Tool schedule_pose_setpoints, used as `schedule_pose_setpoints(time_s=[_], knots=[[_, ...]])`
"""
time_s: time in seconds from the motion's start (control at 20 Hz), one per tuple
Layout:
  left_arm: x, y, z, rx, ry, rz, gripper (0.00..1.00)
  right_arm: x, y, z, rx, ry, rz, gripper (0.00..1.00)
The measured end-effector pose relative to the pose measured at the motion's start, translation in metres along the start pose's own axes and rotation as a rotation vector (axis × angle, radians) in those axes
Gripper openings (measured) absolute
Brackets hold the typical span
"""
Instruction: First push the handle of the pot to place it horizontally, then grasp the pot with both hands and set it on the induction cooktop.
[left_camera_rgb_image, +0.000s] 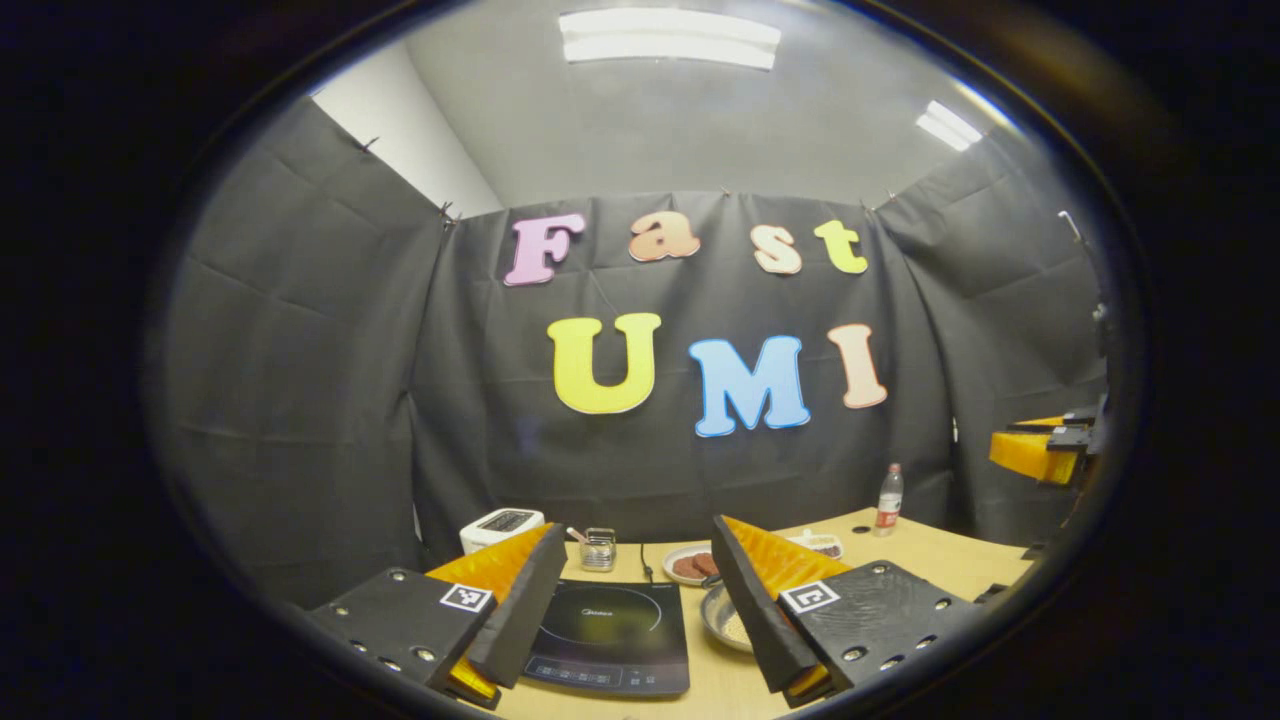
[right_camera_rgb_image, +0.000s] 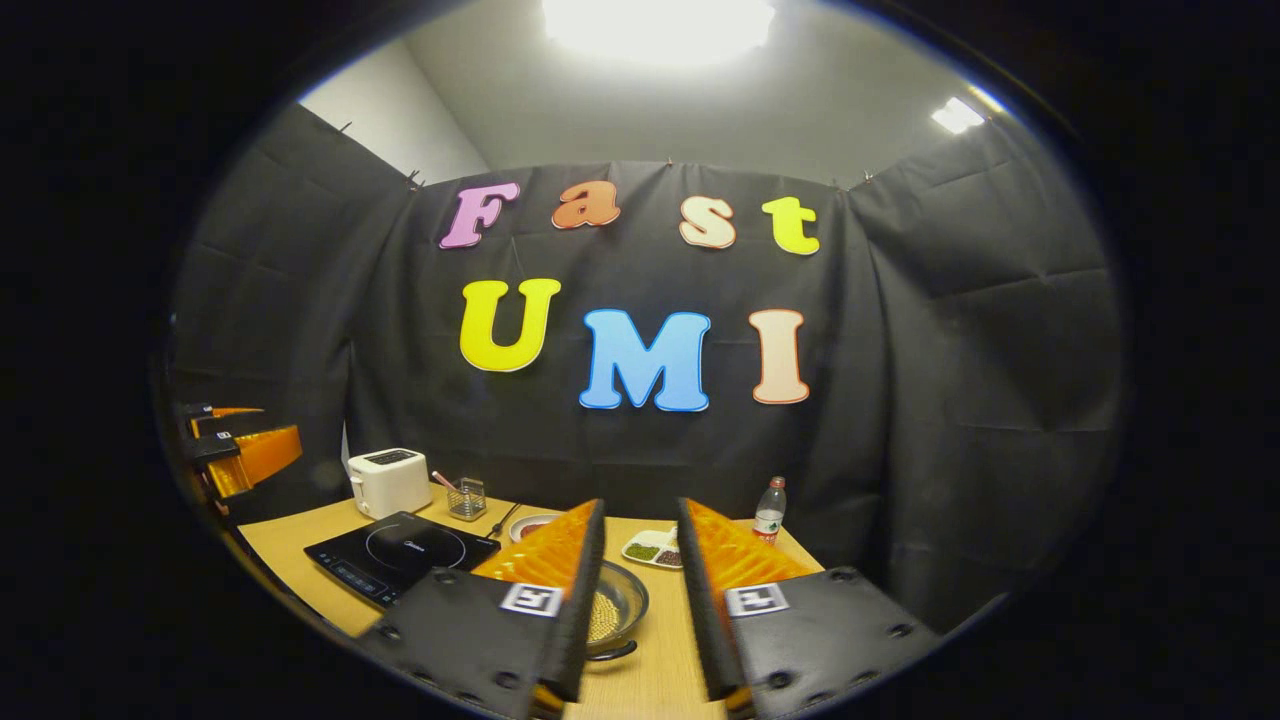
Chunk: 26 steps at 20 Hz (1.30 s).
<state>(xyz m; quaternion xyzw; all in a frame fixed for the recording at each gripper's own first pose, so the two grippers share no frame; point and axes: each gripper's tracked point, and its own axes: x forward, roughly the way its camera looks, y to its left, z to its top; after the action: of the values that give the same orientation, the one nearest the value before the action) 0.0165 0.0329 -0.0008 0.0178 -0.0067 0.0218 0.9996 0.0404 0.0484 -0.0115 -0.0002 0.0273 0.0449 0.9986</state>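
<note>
A black induction cooktop (left_camera_rgb_image: 610, 635) lies flat on the wooden table, framed between the fingers of my left gripper (left_camera_rgb_image: 637, 530), which is open and holds nothing. Just to its right stands a small metal pot (left_camera_rgb_image: 725, 620) with pale grains inside, half hidden by the right-hand finger. In the right gripper view the pot (right_camera_rgb_image: 618, 608) sits low between the fingers of my right gripper (right_camera_rgb_image: 642, 510), open and apart from it. The pot's dark handle (right_camera_rgb_image: 612, 652) points toward the camera. The cooktop (right_camera_rgb_image: 400, 555) lies left of it. Both grippers hover above the table's near side.
At the table's back stand a white toaster (right_camera_rgb_image: 390, 480), a wire cup with utensils (right_camera_rgb_image: 467, 497), a plate (left_camera_rgb_image: 690, 565) of brown pieces, a divided dish of beans (right_camera_rgb_image: 655, 548) and a small bottle (right_camera_rgb_image: 768, 510). The table (right_camera_rgb_image: 290, 535) ends at the black cloth walls.
</note>
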Motion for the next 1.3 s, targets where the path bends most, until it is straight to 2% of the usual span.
schedule_pose_setpoints(time_s=[0.05, 0.1, 0.15, 0.2, 0.25, 0.55, 0.9, 0.95, 1.2, 1.3], knots=[[0.002, 0.003, -0.001, 0.002, 0.000, 0.004, 0.87, -0.002, 0.005, -0.002, 0.009, 0.001, 0.009, 0.11], [0.003, 0.006, -0.002, 0.002, 0.002, 0.006, 0.89, 0.000, 0.011, -0.005, 0.013, 0.008, 0.019, 0.11], [0.004, 0.009, -0.003, 0.001, 0.004, 0.007, 0.87, -0.001, 0.002, -0.006, 0.005, 0.009, -0.006, 0.11], [0.006, 0.012, -0.004, 0.001, 0.006, 0.009, 0.87, 0.002, -0.003, -0.002, 0.006, -0.009, -0.032, 0.05], [0.007, 0.017, -0.006, 0.002, 0.008, 0.014, 0.87, 0.006, 0.010, -0.002, 0.014, -0.003, -0.015, 0.02], [0.016, 0.045, -0.011, -0.006, 0.009, 0.032, 0.89, 0.017, 0.030, -0.014, 0.019, 0.030, -0.002, 0.02], [0.020, 0.083, -0.022, -0.004, 0.017, 0.046, 0.87, 0.027, 0.087, -0.043, -0.023, 0.116, 0.136, 0.02], [0.019, 0.088, -0.025, -0.006, 0.018, 0.048, 0.89, 0.028, 0.094, -0.048, -0.034, 0.131, 0.150, 0.02], [0.016, 0.111, -0.039, -0.023, 0.047, 0.086, 0.87, 0.031, 0.117, -0.078, -0.072, 0.225, 0.228, 0.00], [0.015, 0.111, -0.040, -0.025, 0.048, 0.094, 0.87, 0.031, 0.119, -0.096, -0.096, 0.277, 0.253, 0.02]])
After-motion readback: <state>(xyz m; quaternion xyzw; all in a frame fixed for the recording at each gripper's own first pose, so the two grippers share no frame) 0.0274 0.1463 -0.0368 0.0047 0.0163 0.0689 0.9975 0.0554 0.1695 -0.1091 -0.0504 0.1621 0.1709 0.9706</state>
